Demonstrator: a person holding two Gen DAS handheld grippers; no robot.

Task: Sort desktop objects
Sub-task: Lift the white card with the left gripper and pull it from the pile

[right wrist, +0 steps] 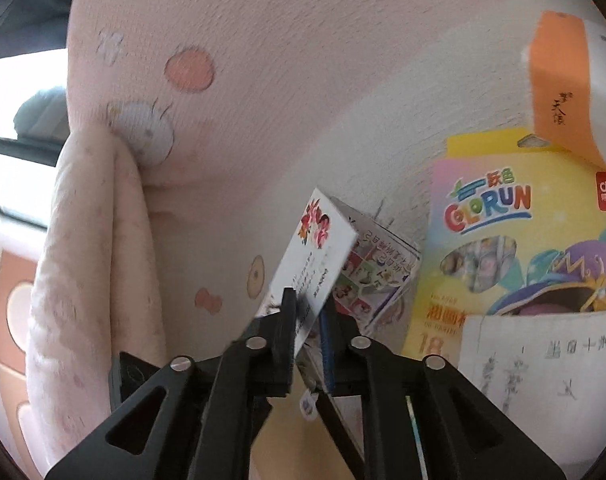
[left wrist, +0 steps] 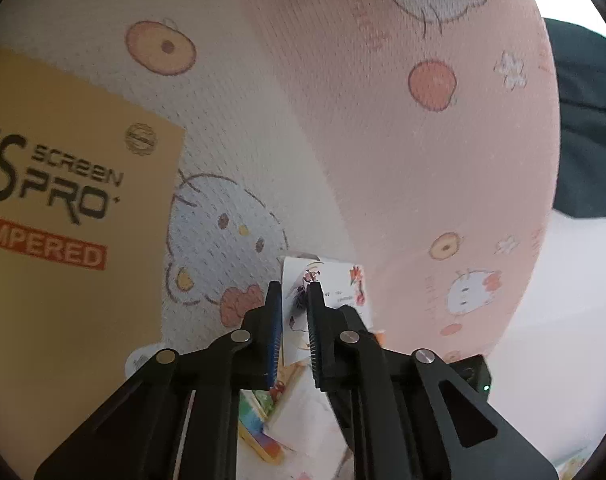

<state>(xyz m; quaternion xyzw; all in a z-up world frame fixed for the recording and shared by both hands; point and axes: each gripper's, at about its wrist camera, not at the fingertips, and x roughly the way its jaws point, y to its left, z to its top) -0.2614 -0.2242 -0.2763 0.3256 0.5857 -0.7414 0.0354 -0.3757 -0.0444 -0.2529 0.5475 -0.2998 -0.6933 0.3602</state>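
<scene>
Gripping one small white card [right wrist: 317,256] w/ both tongs: left gripper [left wrist: 294,300] & right gripper [right wrist: 309,308] clamped on it, above patterned cloth [left wrist: 343,120]. Mid-carry, prob.; next needs a drop spot, one side letting go.

Cloth cover [left wrist: 383,140]: woven, fine waffle texture, matt, printed cartoon motifs; a folded edge [right wrist: 91,260] looks soft and fuzzy. Screen-protector box [left wrist: 63,220]: tan card, matt. Small card [right wrist: 319,256]: white paper, smooth, slight sheen. Crayon box [right wrist: 515,240]: glossy printed card. Left tool [left wrist: 295,300] and right tool [right wrist: 309,308]: black matt plastic, bright metal pivot pins, ribbed pads.
</scene>
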